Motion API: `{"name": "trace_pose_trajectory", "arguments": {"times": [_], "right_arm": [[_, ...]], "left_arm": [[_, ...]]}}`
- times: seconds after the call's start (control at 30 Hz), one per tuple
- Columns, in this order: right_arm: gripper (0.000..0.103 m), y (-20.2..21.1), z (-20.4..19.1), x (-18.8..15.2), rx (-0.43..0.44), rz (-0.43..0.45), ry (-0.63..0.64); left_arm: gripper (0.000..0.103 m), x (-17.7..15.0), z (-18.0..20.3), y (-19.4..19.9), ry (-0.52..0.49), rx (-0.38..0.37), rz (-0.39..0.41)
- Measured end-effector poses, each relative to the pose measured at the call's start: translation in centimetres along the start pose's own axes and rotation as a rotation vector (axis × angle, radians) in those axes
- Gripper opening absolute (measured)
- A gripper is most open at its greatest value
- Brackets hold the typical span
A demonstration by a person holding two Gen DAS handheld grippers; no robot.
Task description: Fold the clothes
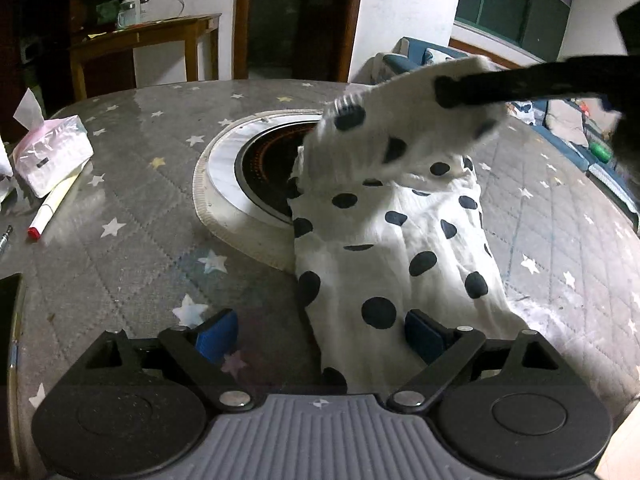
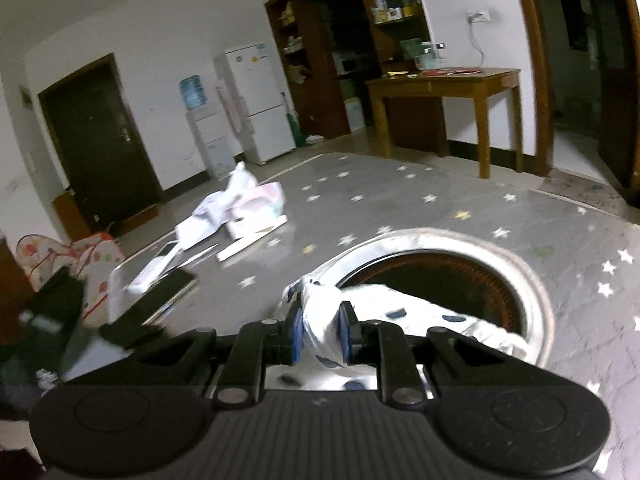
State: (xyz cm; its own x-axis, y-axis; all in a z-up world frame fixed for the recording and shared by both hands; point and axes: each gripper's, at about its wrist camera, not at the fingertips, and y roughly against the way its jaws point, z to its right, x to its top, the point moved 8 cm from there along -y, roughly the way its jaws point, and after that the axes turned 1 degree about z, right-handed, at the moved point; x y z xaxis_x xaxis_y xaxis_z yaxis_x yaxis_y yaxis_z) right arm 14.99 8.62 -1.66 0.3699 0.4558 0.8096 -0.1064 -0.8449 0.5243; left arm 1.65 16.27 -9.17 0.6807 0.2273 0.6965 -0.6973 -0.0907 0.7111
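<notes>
The left gripper (image 1: 320,336) sits nearest the lens in the left wrist view, its blue pads spread wide and clamping nothing. The white polka-dot garment (image 1: 392,248) passes between the pads toward the camera and touches the right pad; contact with the left pad is not visible.

Landmark: the round burner recess (image 1: 260,168) set in the star-patterned table cover (image 1: 120,240).
- The garment lies just beside the recess, on the side nearer the camera and to its right, overlapping the recess rim.
- The garment's far end is lifted above the recess, blurred, and pinched by the right gripper (image 1: 452,92).
- A tissue pack (image 1: 48,152) and a red-capped marker (image 1: 56,204) lie well to the left of the recess.

In the right wrist view, the right gripper (image 2: 320,338) is clenched on a bunched fold of the garment (image 2: 420,316), which trails across the near rim of the recess (image 2: 440,280).
</notes>
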Motion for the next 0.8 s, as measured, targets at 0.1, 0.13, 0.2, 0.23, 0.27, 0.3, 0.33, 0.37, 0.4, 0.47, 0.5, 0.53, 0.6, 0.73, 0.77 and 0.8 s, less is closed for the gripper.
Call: {"name": "trace_pose_trajectory", "arguments": {"times": [0.1, 0.13, 0.2, 0.23, 0.27, 0.3, 0.33, 0.37, 0.4, 0.47, 0.5, 0.53, 0.6, 0.73, 0.77, 0.8], "right_arm": [[0.017, 1.2, -2.0, -1.0, 0.023, -0.007, 0.018], [0.017, 1.5, -2.6, -1.2, 0.032, -0.008, 0.023], [0.017, 2.0, -3.6, -1.8, 0.048, -0.012, 0.033], [0.017, 2.1, -4.1, -2.1, 0.052, -0.017, 0.038], [0.017, 2.3, -4.5, -2.4, 0.056, -0.022, 0.043], [0.017, 2.3, -4.7, -2.7, 0.059, -0.027, 0.047], [0.017, 2.3, -5.0, -3.0, 0.062, -0.034, 0.055], [0.017, 2.4, -5.3, -3.4, 0.065, -0.042, 0.065], [0.017, 2.5, -5.7, -3.9, 0.068, -0.050, 0.081], [0.017, 2.6, -6.2, -4.5, 0.074, -0.064, 0.104], [0.017, 2.6, -6.5, -5.0, 0.077, -0.070, 0.129], [0.017, 2.7, -6.8, -5.3, 0.076, -0.076, 0.157], [0.017, 2.9, -7.4, -6.0, 0.073, -0.088, 0.204], [0.019, 2.9, -8.7, -7.9, 0.068, -0.125, 0.337], [0.020, 2.9, -9.0, -8.4, 0.067, -0.138, 0.374], [0.024, 2.8, -9.4, -9.1, 0.067, -0.154, 0.411]], "left_arm": [[0.093, -0.1, 0.1, 0.1, -0.009, 0.007, 0.002], [0.093, -0.1, 0.1, 0.2, -0.011, 0.008, 0.005], [0.093, -0.2, 0.1, 0.5, -0.012, 0.007, 0.011], [0.093, -0.3, 0.1, 0.6, -0.012, 0.007, 0.013], [0.093, -0.3, 0.1, 0.8, -0.014, 0.008, 0.016], [0.093, -0.3, 0.1, 1.0, -0.016, 0.010, 0.018], [0.093, -0.3, 0.0, 1.2, -0.018, 0.010, 0.023], [0.093, -0.3, 0.0, 1.5, -0.019, 0.010, 0.028], [0.093, -0.3, -0.1, 1.8, -0.019, 0.010, 0.035], [0.094, -0.2, -0.4, 2.5, -0.022, 0.015, 0.048], [0.095, -0.1, -0.6, 2.8, -0.023, 0.019, 0.054], [0.095, -0.1, -0.9, 3.2, -0.022, 0.025, 0.061], [0.095, 0.1, -1.5, 3.9, -0.020, 0.038, 0.074], [0.096, 0.3, -3.0, 5.4, -0.008, 0.070, 0.100], [0.096, 0.5, -3.3, 5.8, -0.005, 0.078, 0.108], [0.096, 0.8, -3.7, 6.1, -0.001, 0.084, 0.118]]}}
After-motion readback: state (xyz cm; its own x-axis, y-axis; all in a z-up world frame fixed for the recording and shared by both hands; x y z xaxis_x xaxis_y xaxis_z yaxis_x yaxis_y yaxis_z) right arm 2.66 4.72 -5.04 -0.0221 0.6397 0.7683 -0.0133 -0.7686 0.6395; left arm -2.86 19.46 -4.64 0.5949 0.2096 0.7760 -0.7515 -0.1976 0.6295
